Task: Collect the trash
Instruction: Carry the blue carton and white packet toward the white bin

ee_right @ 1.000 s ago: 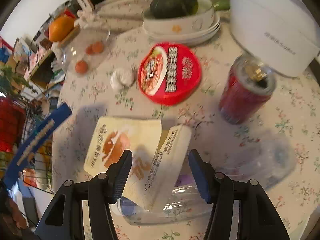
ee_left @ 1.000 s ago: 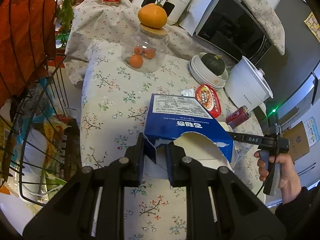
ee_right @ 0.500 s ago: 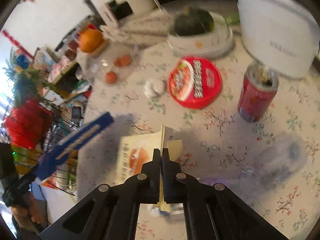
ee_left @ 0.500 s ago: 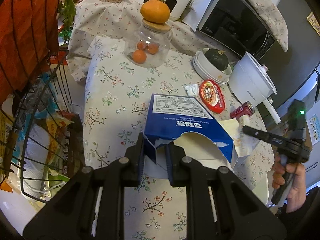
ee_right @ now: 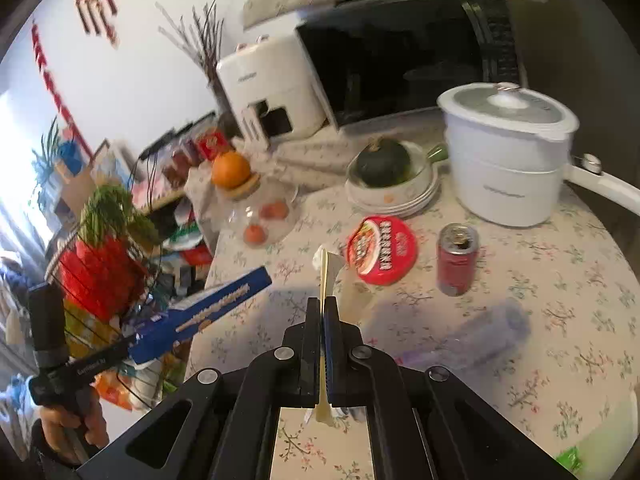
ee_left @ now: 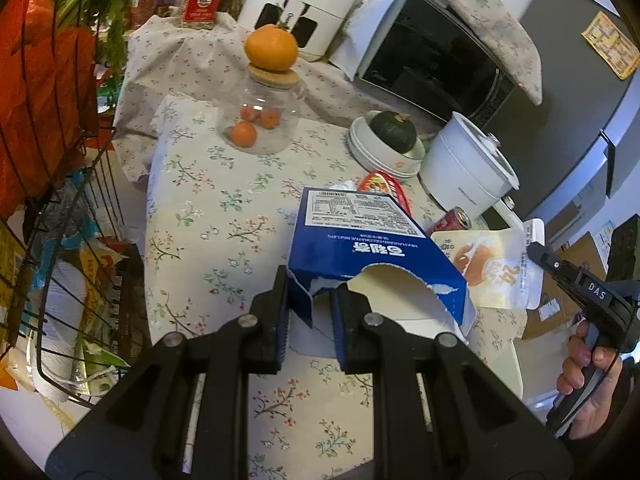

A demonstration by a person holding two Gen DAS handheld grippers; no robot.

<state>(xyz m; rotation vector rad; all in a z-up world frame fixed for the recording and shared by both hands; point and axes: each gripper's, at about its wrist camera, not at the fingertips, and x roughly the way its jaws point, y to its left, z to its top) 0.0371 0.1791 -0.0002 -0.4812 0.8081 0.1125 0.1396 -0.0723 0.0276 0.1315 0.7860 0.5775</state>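
Centrally in the left wrist view, the left gripper [ee_left: 310, 312] is clamped on the torn edge of a blue box [ee_left: 372, 256], whose ragged opening faces the camera and which is held above the flowered tablecloth [ee_left: 208, 216]. At the right edge of that frame the right gripper [ee_left: 538, 250] is seen pinching a yellowish food wrapper [ee_left: 484, 268] printed with a bun picture, held just beside the box's right side.

In the right wrist view, the right gripper's 2 fingers [ee_right: 310, 336] are pressed together on the wrapper [ee_right: 326, 276], which is seen edge-on and stands upright at the middle of the frame. The blue box [ee_right: 208, 312] is seen at lower left, held off the table edge in front of a wire basket [ee_right: 100, 276].

Right of center in that view, a red round lid [ee_right: 382, 250] and a red can [ee_right: 456, 258] are seen on the cloth, with a blurred clear plastic bottle [ee_right: 472, 338] lying at lower right. A white pot [ee_right: 508, 152], a bowl with a dark squash [ee_right: 384, 164] and a glass jar [ee_right: 264, 212] topped by an orange are ranged across the upper half.
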